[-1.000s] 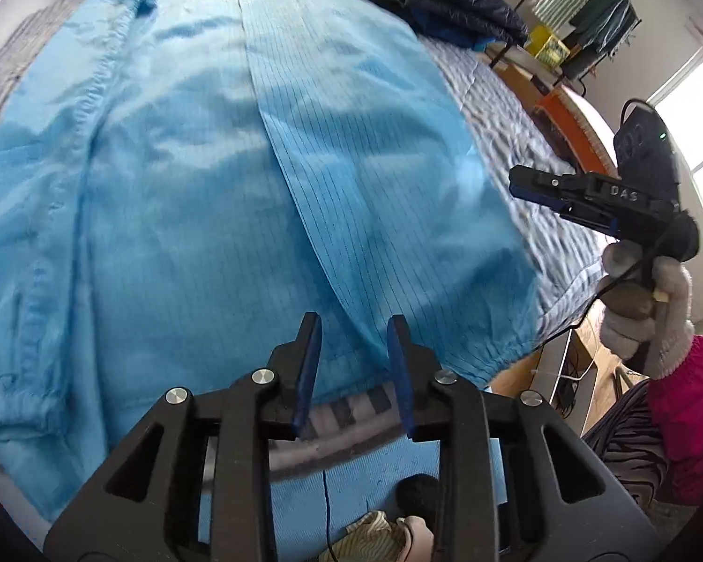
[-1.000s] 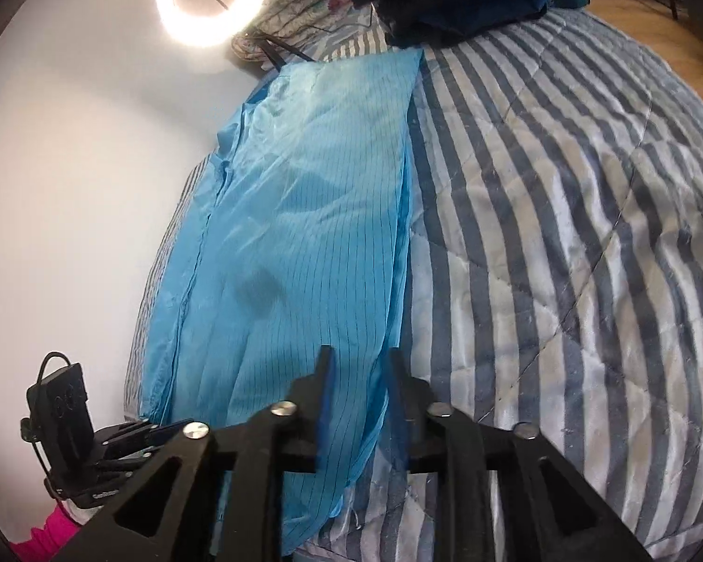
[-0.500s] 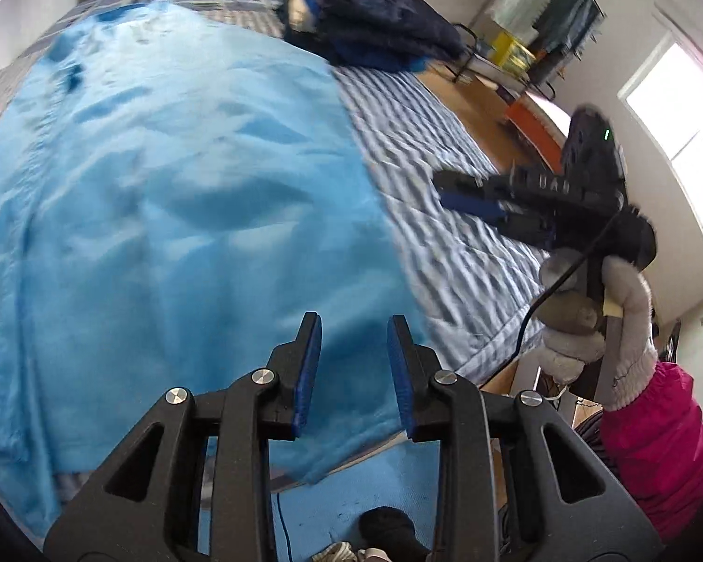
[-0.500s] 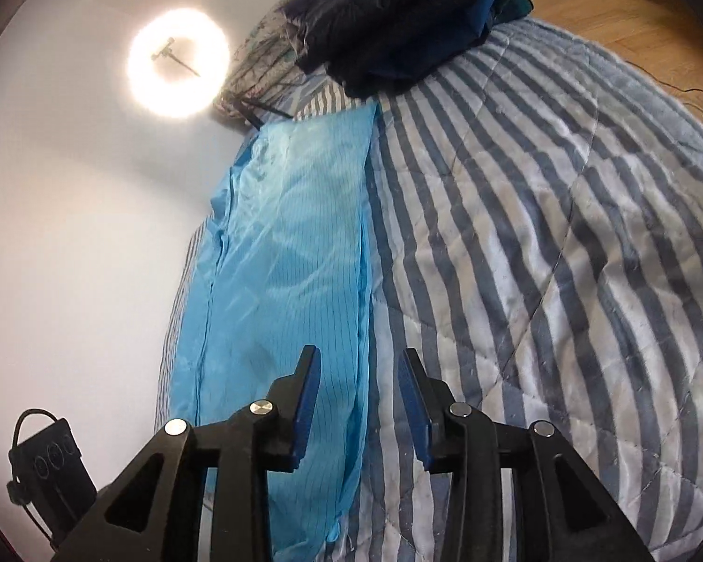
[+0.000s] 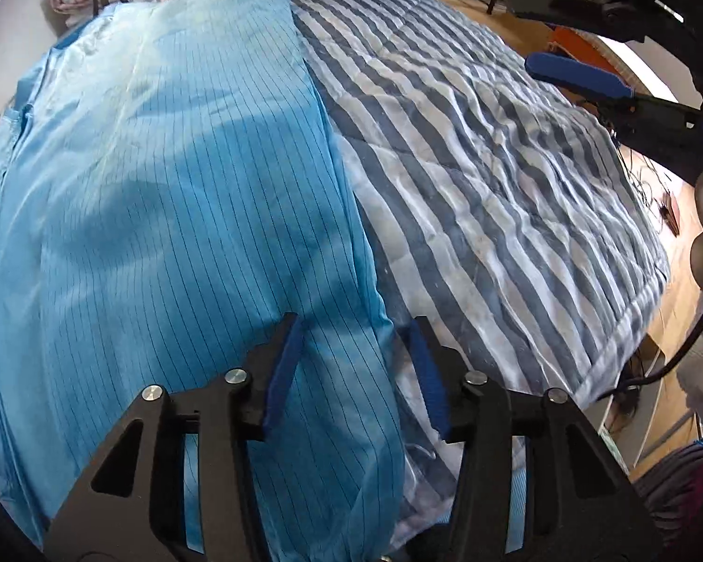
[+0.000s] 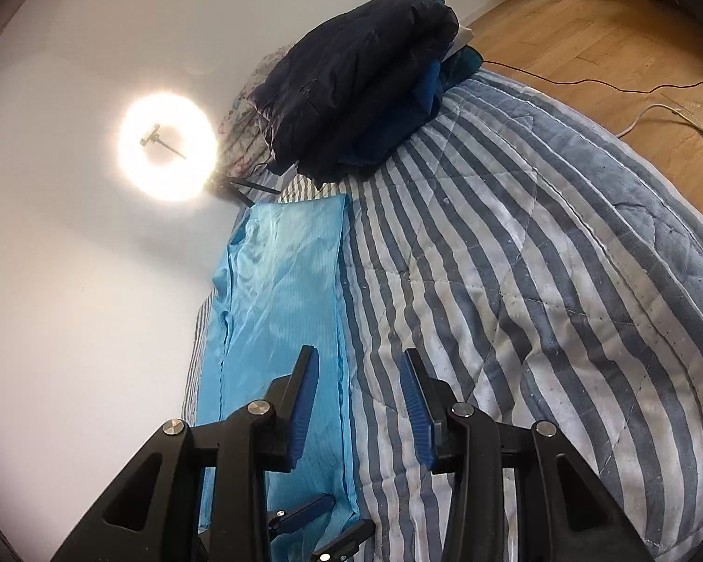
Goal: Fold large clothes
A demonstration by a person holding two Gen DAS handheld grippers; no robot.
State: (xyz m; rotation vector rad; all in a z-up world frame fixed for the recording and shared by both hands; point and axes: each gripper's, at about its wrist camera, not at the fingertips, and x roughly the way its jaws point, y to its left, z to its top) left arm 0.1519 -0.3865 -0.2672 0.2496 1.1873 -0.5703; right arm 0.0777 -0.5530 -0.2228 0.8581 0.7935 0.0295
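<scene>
A light blue pinstriped garment (image 5: 164, 215) lies spread flat in a long folded strip on the striped quilt (image 5: 492, 178). My left gripper (image 5: 354, 370) is open and empty, low over the garment's near right edge. My right gripper (image 6: 358, 403) is open and empty, higher up, over the garment's right edge (image 6: 286, 309) and the quilt (image 6: 539, 328). The right gripper also shows at the upper right of the left wrist view (image 5: 581, 42). The left gripper's fingertips (image 6: 304, 513) show at the bottom of the right wrist view.
A pile of dark navy and blue folded clothes (image 6: 365, 93) sits at the far end of the bed. A lit ring light (image 6: 166, 145) stands against the white wall. Wooden floor with cables (image 6: 632, 47) lies beyond the bed's right side.
Both grippers have opened wider. The left gripper has swung right and dropped toward the garment's right edge. The right gripper has risen and tilted up, away from the garment.
</scene>
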